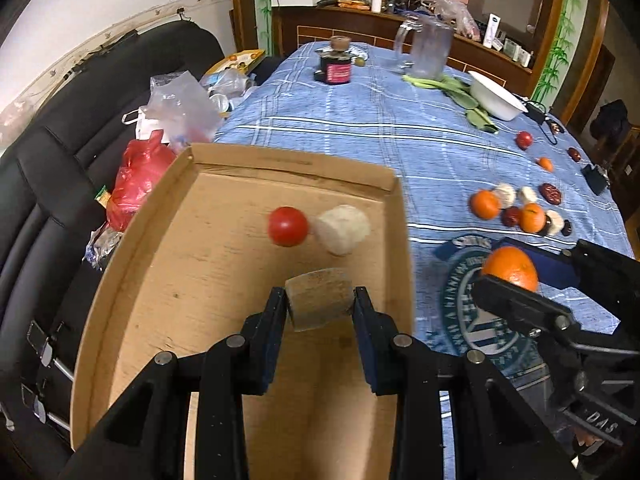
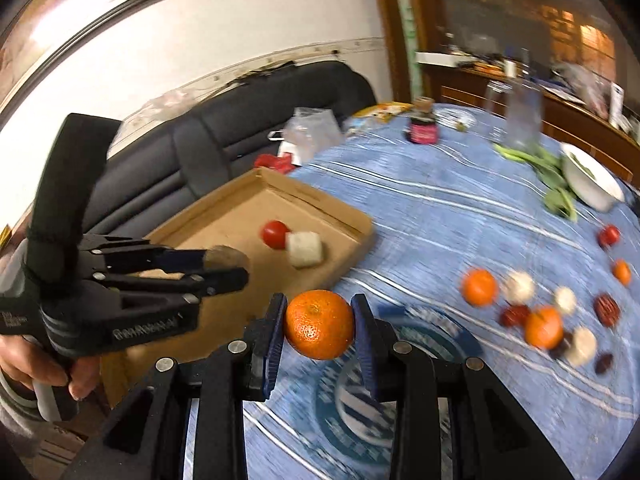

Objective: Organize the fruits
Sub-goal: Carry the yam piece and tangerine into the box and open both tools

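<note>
My left gripper (image 1: pixel 320 300) is shut on a brownish cut fruit chunk (image 1: pixel 320 298) and holds it above the cardboard tray (image 1: pixel 132 264). A red tomato (image 1: pixel 288 226) and a white fruit chunk (image 1: pixel 342 229) lie in the tray. My right gripper (image 2: pixel 319 326) is shut on an orange mandarin (image 2: pixel 319 324), held above the blue tablecloth to the right of the tray (image 2: pixel 344 216). The left gripper (image 2: pixel 224 268) with its chunk (image 2: pixel 226 258) shows in the right wrist view. The right gripper and its mandarin (image 1: pixel 510 268) show in the left wrist view.
Several mandarins, white chunks, red dates and small tomatoes (image 1: pixel 524 208) lie scattered on the cloth at right. A white bowl (image 1: pixel 496 96), green leaves, a glass mug (image 1: pixel 428 48) and a dark jar (image 1: pixel 338 62) stand further back. Plastic bags (image 1: pixel 140 176) lie on the black sofa at left.
</note>
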